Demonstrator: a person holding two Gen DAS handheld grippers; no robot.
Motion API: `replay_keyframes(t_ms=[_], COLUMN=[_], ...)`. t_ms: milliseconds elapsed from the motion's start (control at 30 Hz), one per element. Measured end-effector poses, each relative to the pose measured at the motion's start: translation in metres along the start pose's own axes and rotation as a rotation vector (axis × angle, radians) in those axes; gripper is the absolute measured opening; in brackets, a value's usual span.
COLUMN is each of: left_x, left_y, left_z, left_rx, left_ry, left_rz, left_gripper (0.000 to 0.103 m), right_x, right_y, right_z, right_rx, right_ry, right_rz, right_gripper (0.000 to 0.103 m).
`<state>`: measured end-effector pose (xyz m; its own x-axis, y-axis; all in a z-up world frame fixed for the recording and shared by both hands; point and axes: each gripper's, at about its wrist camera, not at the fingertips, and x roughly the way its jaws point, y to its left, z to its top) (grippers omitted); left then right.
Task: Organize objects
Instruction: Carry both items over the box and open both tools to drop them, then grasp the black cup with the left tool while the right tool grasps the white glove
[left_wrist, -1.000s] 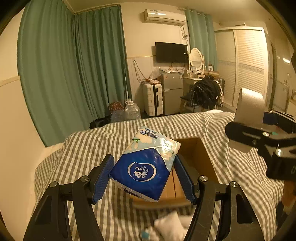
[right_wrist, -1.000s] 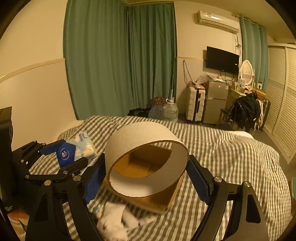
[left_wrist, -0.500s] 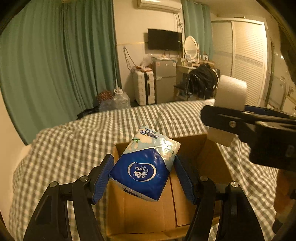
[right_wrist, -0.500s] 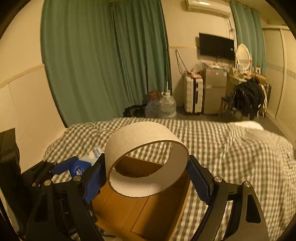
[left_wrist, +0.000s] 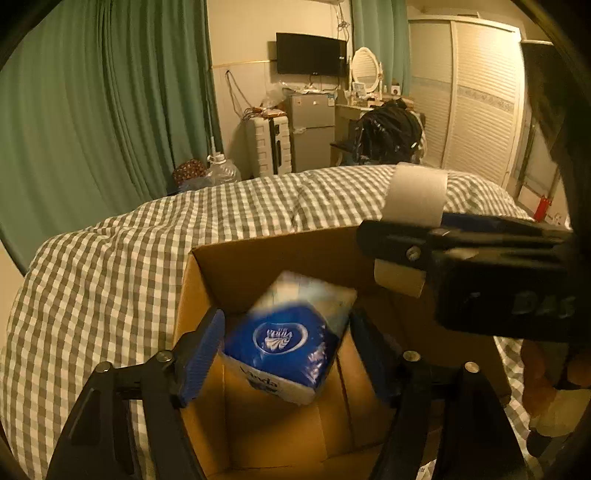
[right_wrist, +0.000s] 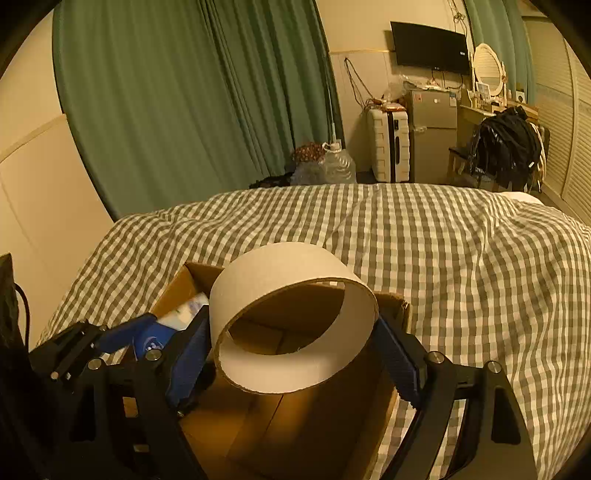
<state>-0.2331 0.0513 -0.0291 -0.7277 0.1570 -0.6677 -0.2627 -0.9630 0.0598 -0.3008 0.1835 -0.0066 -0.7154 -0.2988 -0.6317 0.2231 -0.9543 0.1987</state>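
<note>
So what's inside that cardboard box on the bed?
In the cardboard box, only its bare brown floor shows. The tissue pack and the cardboard ring hang over it, hiding parts of the floor.

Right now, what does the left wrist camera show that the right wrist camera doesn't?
Only the left wrist view shows the tissue pack's blue logo face, blurred, between the left gripper's opened fingers, apparently dropping into the cardboard box. It also shows the right gripper from the side.

Only the right wrist view looks through the cardboard ring, clamped by the right gripper.

Both show the box, ring, pack, checkered bedspread and green curtains.
</note>
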Motion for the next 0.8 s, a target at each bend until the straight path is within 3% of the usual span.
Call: replay_keyframes(t_ms=[33, 100, 367, 567, 800], left_x=[-0.005, -0.014, -0.065, -0.132, -0.171], left_y=[0.001, 0.002, 0.013, 0.031, 0.038], left_z=[-0.002, -0.002, -0.017, -0.050, -0.092], left_rx=[-0.005, -0.022, -0.091, -0.167, -0.214], left_ry=[-0.009, -0.034, -0.058, -0.089, -0.055], left_rz=[0.006, 0.009, 0.055, 0.066, 0.089], left_gripper=[0.090, 0.097, 0.097, 0.098, 0.098], right_x=[-0.002, -0.012, -0.074, -0.149, -0.216], right_y=[-0.001, -0.006, -0.010, 0.008, 0.046], right_z=[0.000, -0.001, -0.010, -0.038, -0.071], right_rx=[0.005, 0.034, 0.089, 0.034, -0.049], right_ry=[-0.007, -0.036, -0.112, -0.176, -0.182], right_rz=[0.005, 0.025, -0.017, -0.087, -0.093], right_gripper=[0.091, 0.095, 0.095, 0.095, 0.095])
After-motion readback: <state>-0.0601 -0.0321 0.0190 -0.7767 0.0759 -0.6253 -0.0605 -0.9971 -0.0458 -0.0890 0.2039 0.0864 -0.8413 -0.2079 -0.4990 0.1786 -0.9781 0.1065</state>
